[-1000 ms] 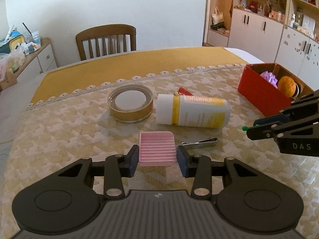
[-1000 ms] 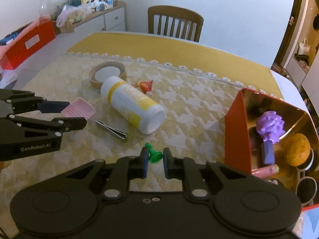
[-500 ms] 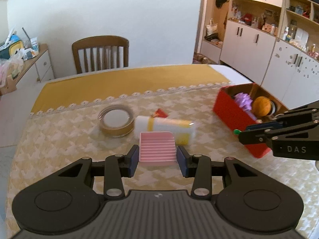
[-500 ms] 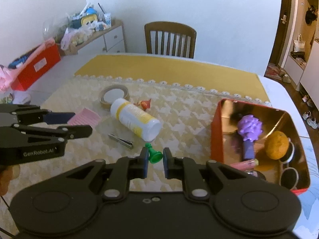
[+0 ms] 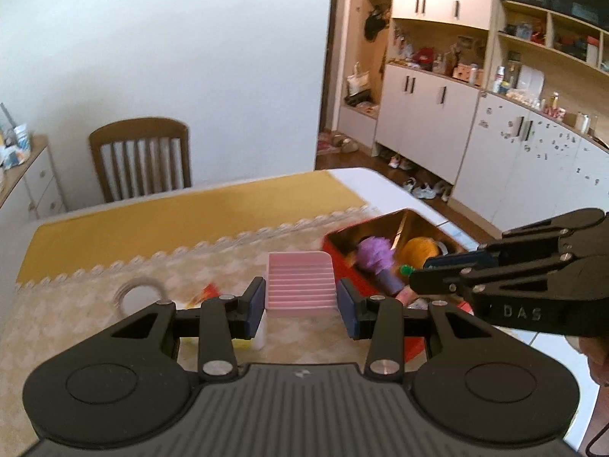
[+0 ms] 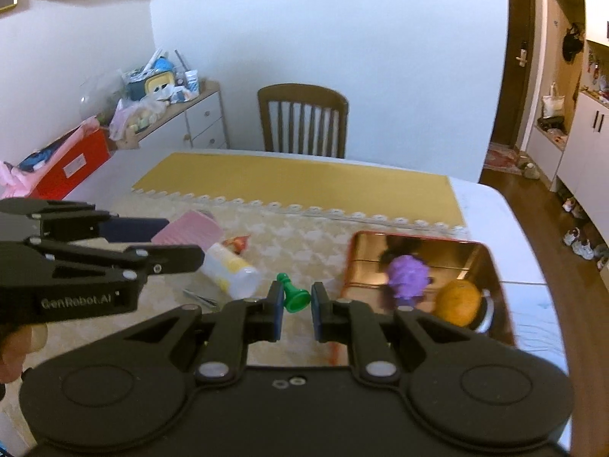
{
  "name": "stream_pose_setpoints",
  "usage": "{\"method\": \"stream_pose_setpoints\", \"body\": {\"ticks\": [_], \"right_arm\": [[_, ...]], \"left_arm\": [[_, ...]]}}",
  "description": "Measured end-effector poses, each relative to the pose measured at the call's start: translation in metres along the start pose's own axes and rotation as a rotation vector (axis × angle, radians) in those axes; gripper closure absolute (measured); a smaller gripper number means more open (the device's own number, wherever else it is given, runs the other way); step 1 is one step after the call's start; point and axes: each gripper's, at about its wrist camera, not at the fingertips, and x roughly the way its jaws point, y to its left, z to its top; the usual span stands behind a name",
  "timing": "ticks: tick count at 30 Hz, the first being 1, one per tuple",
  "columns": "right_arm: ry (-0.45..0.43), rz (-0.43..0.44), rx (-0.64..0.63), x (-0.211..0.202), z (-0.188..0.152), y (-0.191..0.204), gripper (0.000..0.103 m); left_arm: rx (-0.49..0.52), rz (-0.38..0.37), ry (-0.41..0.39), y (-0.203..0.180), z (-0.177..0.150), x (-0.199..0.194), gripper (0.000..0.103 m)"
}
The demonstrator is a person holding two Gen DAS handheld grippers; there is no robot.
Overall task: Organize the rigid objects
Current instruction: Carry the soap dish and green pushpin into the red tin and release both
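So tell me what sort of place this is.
Most likely a home dining room: a cloth-covered dining table with a wooden chair pushed up to it, white cupboards with cluttered shelves along the wall, and shoes lined up on the floor.

Beyond the fingers, at the table's far edge, a wooden chair (image 6: 303,119) stands against the white wall. Left of them a low dresser (image 6: 179,118) carries a heap of clutter, with a red bin (image 6: 72,165) beside it. Right of them, white cabinets (image 5: 430,114) and open shelves (image 5: 552,45) line the wall, with shoes (image 5: 422,189) on the floor below.
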Motion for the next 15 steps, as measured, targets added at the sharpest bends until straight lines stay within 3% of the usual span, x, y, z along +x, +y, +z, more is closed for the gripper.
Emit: {"method": "stream_pose_setpoints", "body": {"ticks": [15], "right_arm": [[0.043,-0.045,0.017,-0.004,-0.024,-0.095,0.089]], "left_arm": [[0.054,-0.028,0.078,-0.085,0.019,0.070,0.063]]}}
